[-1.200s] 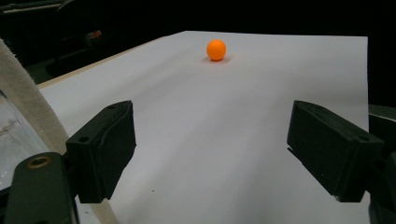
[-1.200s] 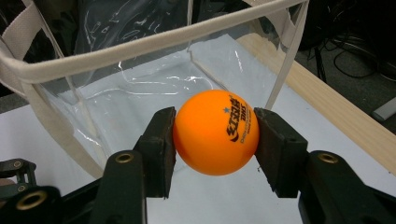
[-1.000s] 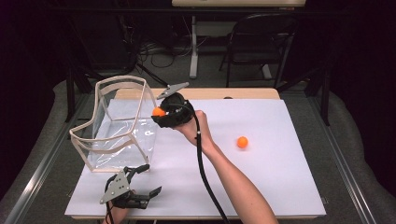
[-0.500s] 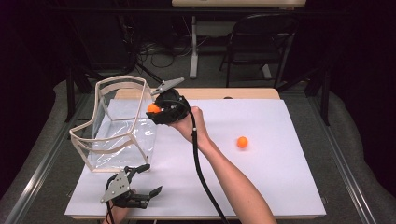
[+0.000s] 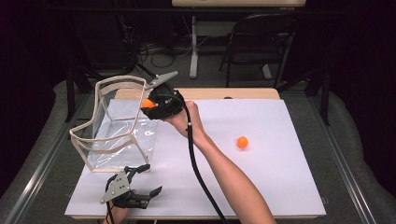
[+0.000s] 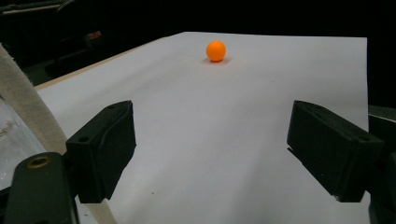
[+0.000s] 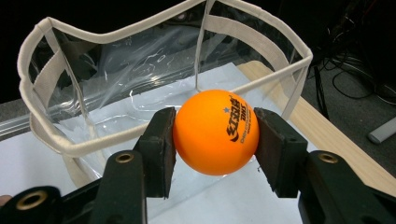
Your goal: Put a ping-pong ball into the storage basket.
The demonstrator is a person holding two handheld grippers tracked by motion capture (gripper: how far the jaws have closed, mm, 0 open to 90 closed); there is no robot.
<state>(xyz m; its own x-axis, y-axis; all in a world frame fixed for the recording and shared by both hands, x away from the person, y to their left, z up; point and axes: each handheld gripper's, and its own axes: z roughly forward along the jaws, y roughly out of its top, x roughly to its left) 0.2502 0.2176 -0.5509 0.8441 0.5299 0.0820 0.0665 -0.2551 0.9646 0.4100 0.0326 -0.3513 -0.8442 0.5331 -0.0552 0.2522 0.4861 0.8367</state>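
My right gripper (image 5: 149,105) is shut on an orange ping-pong ball (image 7: 215,131), both pads pressing its sides. It hovers at the right rim of a clear plastic bag with beige trim (image 5: 116,126), open at the top (image 7: 163,74). A second orange ball (image 5: 242,142) lies on the white sheet to the right, also seen far ahead in the left gripper view (image 6: 215,51). My left gripper (image 5: 142,179) rests near the table's front edge, in front of the bag, jaws open with nothing between them (image 6: 210,154).
The white sheet (image 5: 280,186) covers most of the wooden table (image 5: 252,93). A black cable (image 5: 196,168) trails along the right forearm. A chair (image 5: 261,42) and desk legs stand beyond the far edge in the dark.
My right gripper has carried the held ball up and leftward, closer over the bag's rim. The left gripper and the loose ball have stayed put.
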